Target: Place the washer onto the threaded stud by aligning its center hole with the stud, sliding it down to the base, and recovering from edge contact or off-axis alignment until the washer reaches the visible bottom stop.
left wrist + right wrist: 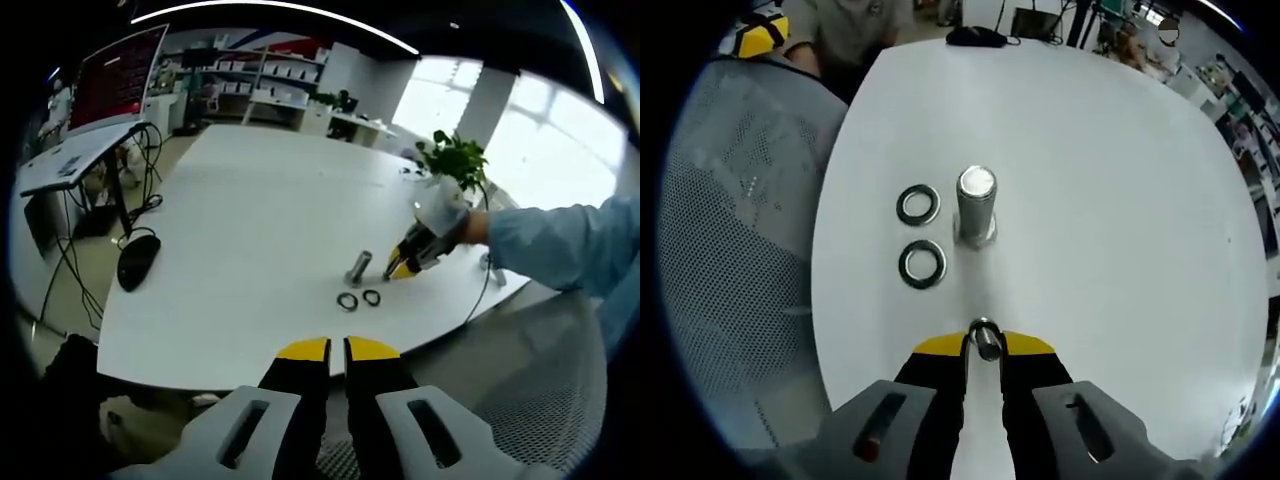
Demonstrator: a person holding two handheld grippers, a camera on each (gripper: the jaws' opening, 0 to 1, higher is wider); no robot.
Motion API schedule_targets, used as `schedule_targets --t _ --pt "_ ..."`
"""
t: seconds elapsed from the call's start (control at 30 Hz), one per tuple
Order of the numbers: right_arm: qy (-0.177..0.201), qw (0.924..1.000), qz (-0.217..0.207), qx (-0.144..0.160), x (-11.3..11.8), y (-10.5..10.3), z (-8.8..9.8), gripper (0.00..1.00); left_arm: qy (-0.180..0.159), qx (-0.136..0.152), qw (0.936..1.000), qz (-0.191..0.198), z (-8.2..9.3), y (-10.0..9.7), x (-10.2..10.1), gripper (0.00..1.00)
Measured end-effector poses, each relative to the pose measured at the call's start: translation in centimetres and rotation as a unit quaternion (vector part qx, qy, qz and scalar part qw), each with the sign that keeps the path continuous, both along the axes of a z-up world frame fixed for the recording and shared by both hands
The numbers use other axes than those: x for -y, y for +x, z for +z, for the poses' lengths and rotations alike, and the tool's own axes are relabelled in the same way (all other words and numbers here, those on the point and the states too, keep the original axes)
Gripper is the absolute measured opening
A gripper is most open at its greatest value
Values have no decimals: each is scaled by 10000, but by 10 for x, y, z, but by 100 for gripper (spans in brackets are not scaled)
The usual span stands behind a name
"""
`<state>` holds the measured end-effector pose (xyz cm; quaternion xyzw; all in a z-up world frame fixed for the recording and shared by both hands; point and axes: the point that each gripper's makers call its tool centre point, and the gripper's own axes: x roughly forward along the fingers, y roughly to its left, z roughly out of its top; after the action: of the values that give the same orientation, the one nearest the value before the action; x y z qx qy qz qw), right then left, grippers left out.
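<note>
Pinching a small silver steel washer (985, 340) in my right gripper (985, 345), I see the upright threaded steel stud (976, 208) straight ahead, frame centre; left gripper (336, 348) is pressed together.

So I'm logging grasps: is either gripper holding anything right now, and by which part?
The right gripper pinches a washer by its rim, edge-on between the jaws. The left gripper holds nothing.

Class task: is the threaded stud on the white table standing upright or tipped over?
Upright. The threaded stud stands on its hex base on the table, round top facing up, two washers lying flat beside it.
</note>
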<state>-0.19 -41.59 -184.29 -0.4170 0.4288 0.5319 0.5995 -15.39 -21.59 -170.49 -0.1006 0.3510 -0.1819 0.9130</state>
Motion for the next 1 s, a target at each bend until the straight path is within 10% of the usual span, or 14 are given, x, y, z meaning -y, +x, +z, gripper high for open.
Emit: schedule_targets --t 1.0 --pt "187 9997 -5 140 25 5 26 21 -22 85 10000 -26 3 1 1 3"
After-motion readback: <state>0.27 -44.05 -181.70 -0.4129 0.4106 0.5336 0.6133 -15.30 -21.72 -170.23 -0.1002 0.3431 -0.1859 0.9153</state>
